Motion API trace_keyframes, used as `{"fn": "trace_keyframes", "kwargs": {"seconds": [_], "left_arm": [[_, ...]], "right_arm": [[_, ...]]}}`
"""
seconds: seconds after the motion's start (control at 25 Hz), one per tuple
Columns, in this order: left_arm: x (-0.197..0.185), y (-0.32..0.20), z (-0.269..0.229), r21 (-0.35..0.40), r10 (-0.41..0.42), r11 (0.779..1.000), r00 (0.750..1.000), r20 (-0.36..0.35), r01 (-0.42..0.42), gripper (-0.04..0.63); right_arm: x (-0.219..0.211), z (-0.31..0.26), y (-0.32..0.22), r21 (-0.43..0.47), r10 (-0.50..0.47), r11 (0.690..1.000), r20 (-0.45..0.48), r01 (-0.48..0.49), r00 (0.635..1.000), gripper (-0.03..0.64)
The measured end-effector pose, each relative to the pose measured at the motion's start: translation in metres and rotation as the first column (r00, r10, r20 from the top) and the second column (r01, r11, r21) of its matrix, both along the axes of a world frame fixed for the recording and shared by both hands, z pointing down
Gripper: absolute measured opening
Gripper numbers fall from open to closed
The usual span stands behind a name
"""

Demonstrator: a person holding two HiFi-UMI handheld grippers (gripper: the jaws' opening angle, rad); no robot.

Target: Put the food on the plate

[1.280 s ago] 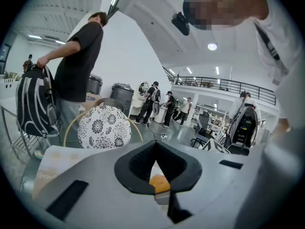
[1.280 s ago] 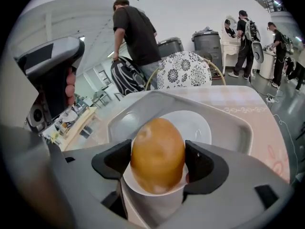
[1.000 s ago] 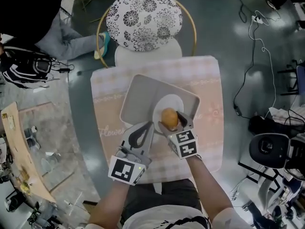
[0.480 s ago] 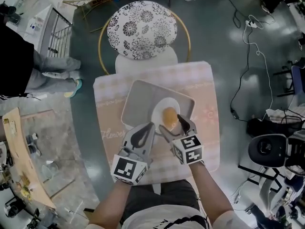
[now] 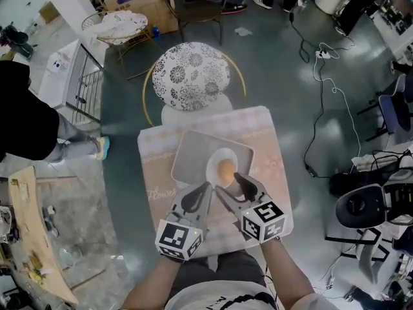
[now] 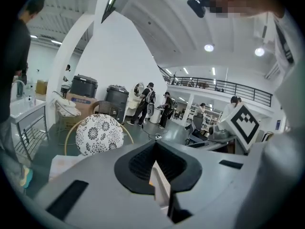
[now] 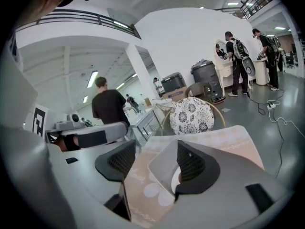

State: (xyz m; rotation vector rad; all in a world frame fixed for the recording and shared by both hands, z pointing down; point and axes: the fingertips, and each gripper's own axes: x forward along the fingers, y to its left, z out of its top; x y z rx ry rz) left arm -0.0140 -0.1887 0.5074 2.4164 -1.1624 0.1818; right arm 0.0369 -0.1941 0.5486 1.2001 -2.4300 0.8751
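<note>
A round orange-brown piece of food [image 5: 226, 168] lies on the white plate [image 5: 216, 155], which sits in a grey tray [image 5: 190, 157] on the pink-clothed table [image 5: 258, 134]. My right gripper [image 5: 227, 181] hovers at the near side of the plate, open, with nothing between its jaws; they have just been closing a little. In the right gripper view [image 7: 156, 147] the tray [image 7: 159, 168] and a sliver of plate show between the pads. My left gripper [image 5: 206, 186] is beside it on the left, shut and empty, its pads meeting in the left gripper view [image 6: 155, 147].
A chair with a black-and-white flowered cushion [image 5: 191, 76] stands at the table's far side. Cables [image 5: 332, 89] trail over the floor on the right. A person in black [image 7: 108, 109] stands to the left, and other people stand in the background.
Both grippers have risen and drawn back toward me. The right jaws, which stood around the food, are now clear of it. The food stays on the plate.
</note>
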Motion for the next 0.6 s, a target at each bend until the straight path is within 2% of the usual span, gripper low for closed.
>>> {"fn": "trace_keyframes", "kwargs": {"seconds": [0.12,0.16,0.36,0.6], "left_arm": [[-0.001,0.010,-0.024,0.016,0.016,1.000,1.000,0.005,-0.016,0.006],[-0.001,0.015,-0.032,0.020,0.020,1.000,1.000,0.006,-0.020,0.006],[-0.003,0.042,-0.066,0.028,0.048,0.998,0.999,0.004,-0.048,0.006],[-0.002,0.067,-0.102,0.069,0.077,0.995,0.997,-0.018,-0.076,0.006]], "right_arm": [[0.001,-0.036,0.010,0.049,0.041,0.998,0.034,-0.042,0.999,0.142],[0.001,-0.045,0.015,0.057,0.055,0.997,0.048,-0.058,0.997,0.122],[0.003,-0.084,0.038,0.107,0.109,0.987,0.086,-0.118,0.990,0.051],[-0.002,-0.135,0.057,0.191,0.129,0.969,0.131,-0.153,0.983,0.029]]}}
